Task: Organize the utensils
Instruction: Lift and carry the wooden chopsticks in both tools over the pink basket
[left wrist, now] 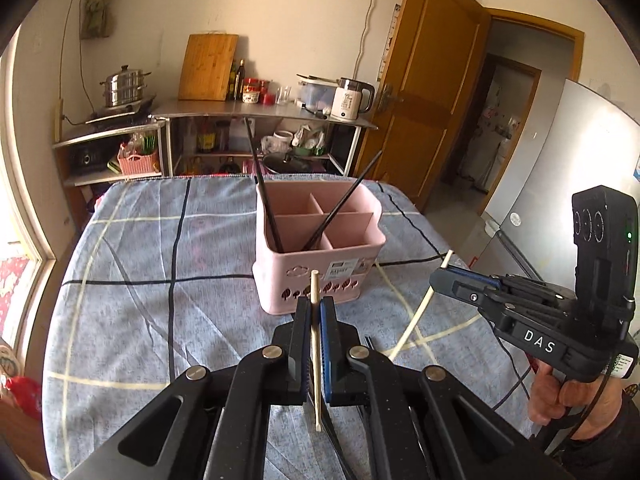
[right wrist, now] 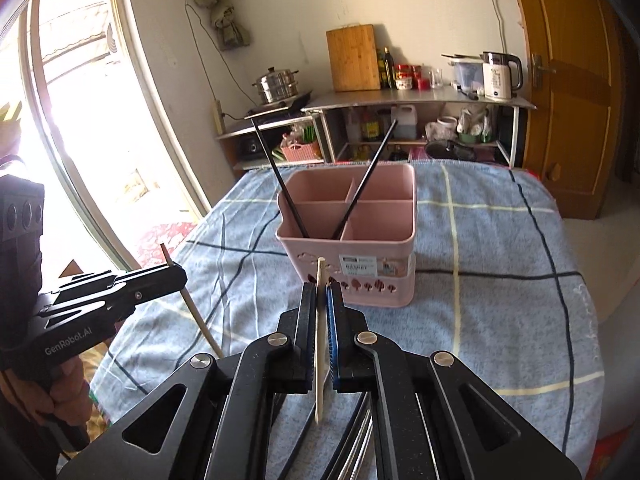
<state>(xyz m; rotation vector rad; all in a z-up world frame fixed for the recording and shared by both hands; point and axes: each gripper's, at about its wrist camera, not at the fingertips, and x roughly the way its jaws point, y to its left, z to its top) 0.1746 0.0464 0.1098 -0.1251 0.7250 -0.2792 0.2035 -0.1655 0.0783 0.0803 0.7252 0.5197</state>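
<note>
A pink utensil basket (left wrist: 320,276) with four compartments stands on the blue checked tablecloth; it also shows in the right wrist view (right wrist: 372,276). Two black chopsticks (left wrist: 264,196) lean in its near compartments, seen in the right wrist view too (right wrist: 280,180). My left gripper (left wrist: 316,304) is shut on a pale wooden chopstick (left wrist: 316,360), held above the cloth just before the basket. My right gripper (right wrist: 322,290) is shut on another pale chopstick (right wrist: 320,344). Each gripper shows in the other's view, the right gripper (left wrist: 440,276) at right and the left gripper (right wrist: 178,274) at left.
Dark utensils (right wrist: 352,440) lie on the cloth (left wrist: 160,280) under the grippers. Behind the table stand metal shelves with a steamer pot (left wrist: 124,86), cutting board (left wrist: 208,68), kettle (left wrist: 352,98) and bottles. A wooden door (left wrist: 424,92) and fridge (left wrist: 560,184) are at right, a window (right wrist: 80,120) at left.
</note>
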